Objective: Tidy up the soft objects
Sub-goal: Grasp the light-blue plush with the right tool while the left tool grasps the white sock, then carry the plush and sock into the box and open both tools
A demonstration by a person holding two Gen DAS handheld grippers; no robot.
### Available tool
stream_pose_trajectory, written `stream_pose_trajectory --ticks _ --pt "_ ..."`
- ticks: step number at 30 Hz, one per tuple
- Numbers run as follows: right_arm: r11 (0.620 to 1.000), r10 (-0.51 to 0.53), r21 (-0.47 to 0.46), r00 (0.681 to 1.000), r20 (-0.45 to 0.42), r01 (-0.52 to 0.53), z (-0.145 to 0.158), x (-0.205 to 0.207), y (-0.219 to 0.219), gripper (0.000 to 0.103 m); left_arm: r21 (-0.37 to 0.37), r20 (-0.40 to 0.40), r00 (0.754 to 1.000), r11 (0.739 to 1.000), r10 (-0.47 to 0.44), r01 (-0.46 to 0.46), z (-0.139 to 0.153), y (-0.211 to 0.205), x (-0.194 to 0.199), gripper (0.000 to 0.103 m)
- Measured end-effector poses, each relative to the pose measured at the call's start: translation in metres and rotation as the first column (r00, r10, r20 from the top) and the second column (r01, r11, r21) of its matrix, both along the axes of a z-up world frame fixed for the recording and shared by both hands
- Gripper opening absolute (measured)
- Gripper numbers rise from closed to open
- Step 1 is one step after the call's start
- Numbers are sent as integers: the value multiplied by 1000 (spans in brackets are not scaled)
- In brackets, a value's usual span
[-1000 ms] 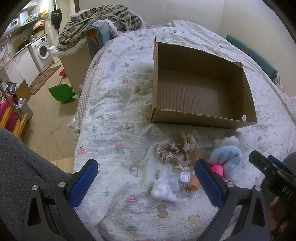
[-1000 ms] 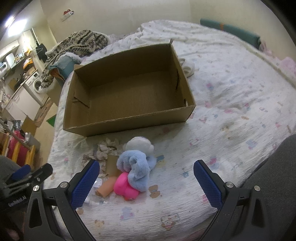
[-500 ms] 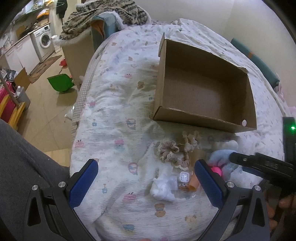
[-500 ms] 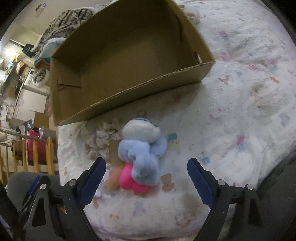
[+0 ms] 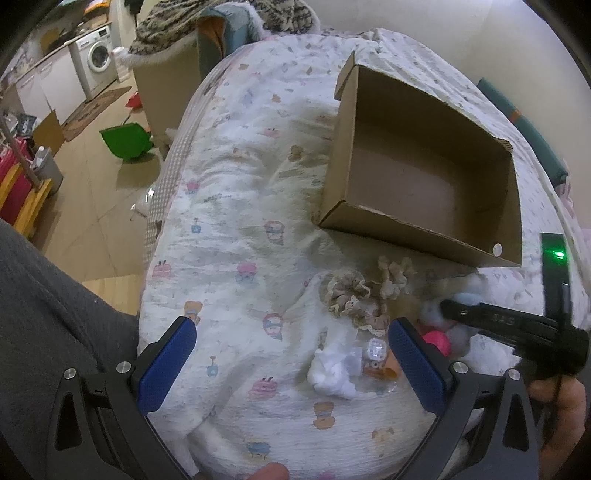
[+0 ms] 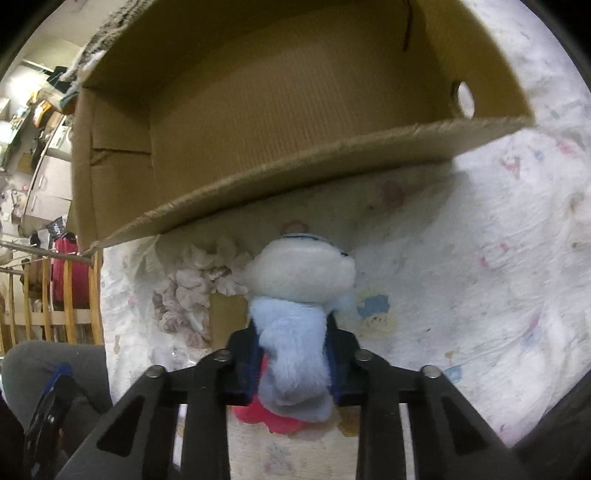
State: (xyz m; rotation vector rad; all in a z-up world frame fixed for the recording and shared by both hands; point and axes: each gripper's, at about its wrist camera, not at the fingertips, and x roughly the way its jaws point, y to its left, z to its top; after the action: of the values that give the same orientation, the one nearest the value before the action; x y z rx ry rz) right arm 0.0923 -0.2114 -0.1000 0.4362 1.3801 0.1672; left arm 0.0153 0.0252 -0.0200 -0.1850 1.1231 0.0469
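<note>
An open cardboard box (image 5: 424,177) (image 6: 258,110) lies empty on the bed. In front of it lie soft things: beige scrunchies (image 5: 351,291) (image 6: 192,288), a white cloth wad (image 5: 330,373), an orange piece (image 5: 391,365), a pink toy (image 5: 437,341) (image 6: 269,417) and a blue and white plush (image 6: 295,317) (image 5: 436,308). My right gripper (image 6: 293,350) is shut on the blue plush, squeezing its fluffy blue part just before the box's near wall. My left gripper (image 5: 291,365) is open and empty, above the bed in front of the pile.
The patterned bedspread (image 5: 229,229) covers the bed. Left of the bed is floor with a green bin (image 5: 125,142) and a washing machine (image 5: 98,59). A knitted blanket (image 5: 207,26) lies on furniture beyond the bed's far end.
My right gripper has moved down and forward onto the pile and closed on the blue plush. The left gripper has drifted slightly and stayed open.
</note>
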Motion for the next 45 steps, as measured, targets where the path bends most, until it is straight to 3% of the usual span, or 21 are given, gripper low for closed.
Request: stream_pose_trajectory --ticks 8,12,17,21,24,27,36,45 --pt "998 -23 52 996 92 18 31 -20 -13 26 -2 -28 999 1000 30 -30 -5 6 4 103" --pt "994 -36 103 991 132 22 42 -35 -20 26 -17 -68 998 1000 -13 12 -12 -1 8 86" --pt "989 -59 145 988 142 38 44 -43 -27 26 -53 -187 976 993 -111 103 -37 -20 14 77" --pt "987 -73 152 985 157 49 46 -43 -30 26 -112 -298 945 989 -131 102 -65 -25 18 46" --pt "987 -70 157 986 153 46 45 -45 -31 26 -134 -334 933 987 -133 93 -74 -25 18 25" --pt "985 -77 163 986 151 51 45 -48 -36 26 -142 -305 943 985 -135 95 -67 -24 16 24" --pt "988 -66 148 984 168 41 49 -51 -38 26 -57 -182 977 993 -108 99 -27 -16 7 23" --pt "992 -48 129 969 242 17 74 -47 -38 26 -14 -72 992 995 -104 103 9 -15 26 23"
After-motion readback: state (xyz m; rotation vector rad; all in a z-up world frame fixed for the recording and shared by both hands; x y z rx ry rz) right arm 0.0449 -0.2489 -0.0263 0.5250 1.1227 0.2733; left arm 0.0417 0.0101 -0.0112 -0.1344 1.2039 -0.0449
